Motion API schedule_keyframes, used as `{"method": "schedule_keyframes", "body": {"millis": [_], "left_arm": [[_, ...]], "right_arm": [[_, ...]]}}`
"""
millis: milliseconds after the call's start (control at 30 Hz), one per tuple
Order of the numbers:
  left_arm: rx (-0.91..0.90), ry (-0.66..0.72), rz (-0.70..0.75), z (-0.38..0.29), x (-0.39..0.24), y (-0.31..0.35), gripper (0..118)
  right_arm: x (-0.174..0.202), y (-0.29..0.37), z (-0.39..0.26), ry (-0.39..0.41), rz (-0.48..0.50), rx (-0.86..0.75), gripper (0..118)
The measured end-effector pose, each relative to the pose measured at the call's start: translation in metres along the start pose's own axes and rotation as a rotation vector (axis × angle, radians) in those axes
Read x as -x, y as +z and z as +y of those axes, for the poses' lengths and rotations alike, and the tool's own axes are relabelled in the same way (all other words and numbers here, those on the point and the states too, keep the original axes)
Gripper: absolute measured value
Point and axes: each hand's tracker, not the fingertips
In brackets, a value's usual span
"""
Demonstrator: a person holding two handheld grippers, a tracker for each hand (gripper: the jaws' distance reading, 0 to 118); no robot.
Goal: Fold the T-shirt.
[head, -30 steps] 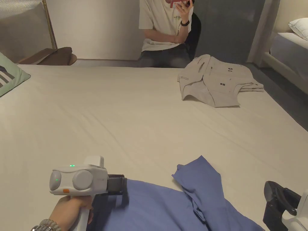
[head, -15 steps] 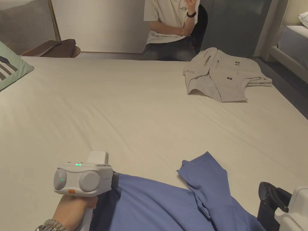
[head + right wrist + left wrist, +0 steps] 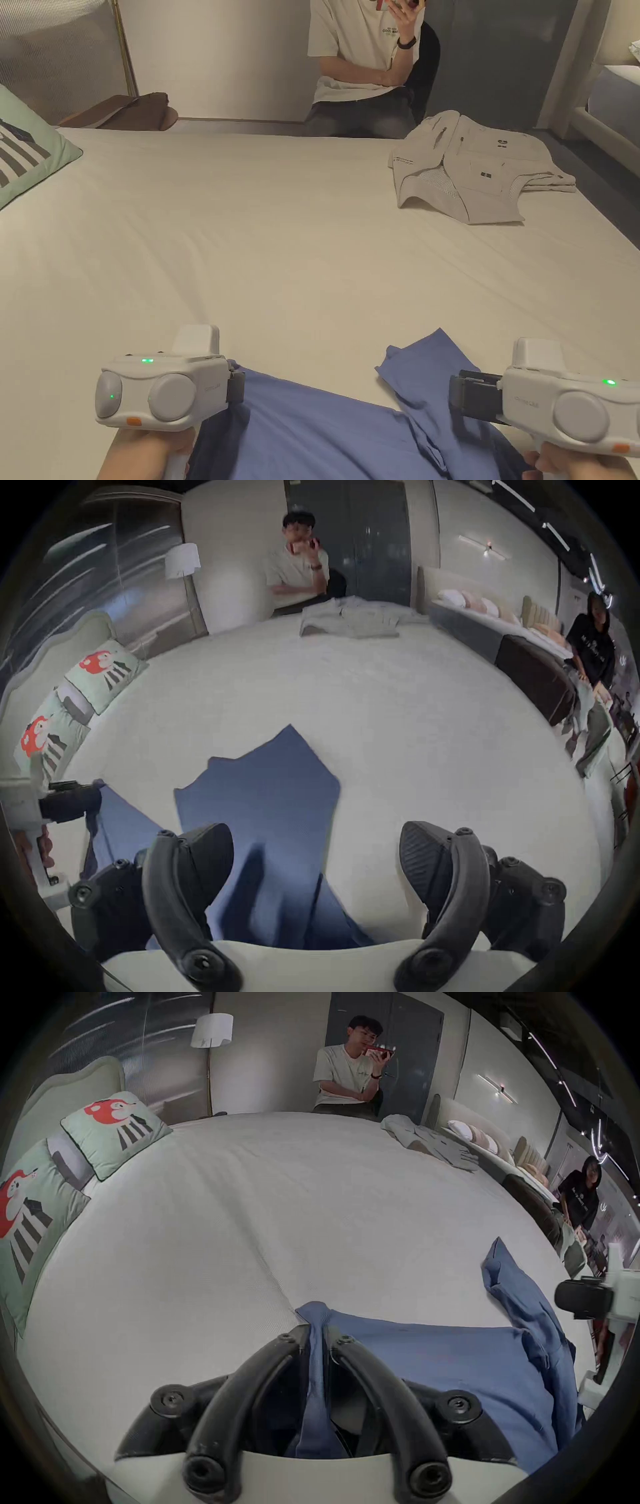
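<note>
At the near edge of the wide cream-sheeted bed (image 3: 281, 250), the soft blue cotton T-shirt (image 3: 325, 431) lies partly spread, one sleeve flopped up toward the middle of the bed. The left gripper (image 3: 316, 1333) has its fingers (image 3: 298, 1338) closed tight on a pinch of the shirt's edge, cloth running up between them in the left gripper view. The right gripper (image 3: 317, 850) hangs just over the sleeve side with its fingers (image 3: 207, 843) spread wide, nothing between them. To do this step well, I judge the right one should drop onto the matching edge opposite the left grip and catch one clean layer, not the bunched sleeve; then both should pull gently apart so the fabric goes taut before any fold. Both hands are low and level, grippers pointing away from the person across the bed, the left hand (image 3: 147, 453) under its white housing. A pale grey folded garment (image 3: 475, 169) sits well apart, far right.
</note>
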Motion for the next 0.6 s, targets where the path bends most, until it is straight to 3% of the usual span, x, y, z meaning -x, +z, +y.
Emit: {"method": "schedule_keyframes", "body": {"millis": [67,200,233,267,300,333,600], "left_arm": [[0.002,0.006,0.002,-0.001,0.0,0.0,4],[0.002,0.004,0.009,-0.002,-0.001,0.0,4],[0.002,0.007,0.009,-0.002,-0.001,0.003,4],[0.0,0.01,0.007,-0.002,0.0,0.006,4],[-0.003,0.011,0.006,-0.002,0.0,0.008,4],[-0.007,0.012,0.005,-0.001,0.001,0.012,4],[-0.147,0.048,-0.02,-0.005,0.008,0.09,3]], "right_arm": [[0.005,-0.015,0.0,0.018,0.004,0.045,91],[0.016,-0.022,-0.009,0.059,-0.006,0.058,57],[0.017,-0.017,-0.009,0.107,-0.001,0.02,45],[0.016,-0.013,-0.01,0.125,0.04,-0.002,18],[0.015,-0.008,-0.01,0.113,0.033,-0.008,7],[0.014,0.001,-0.01,0.11,0.0,-0.051,6],[-0.008,0.113,-0.021,0.074,0.03,-0.372,6]]}}
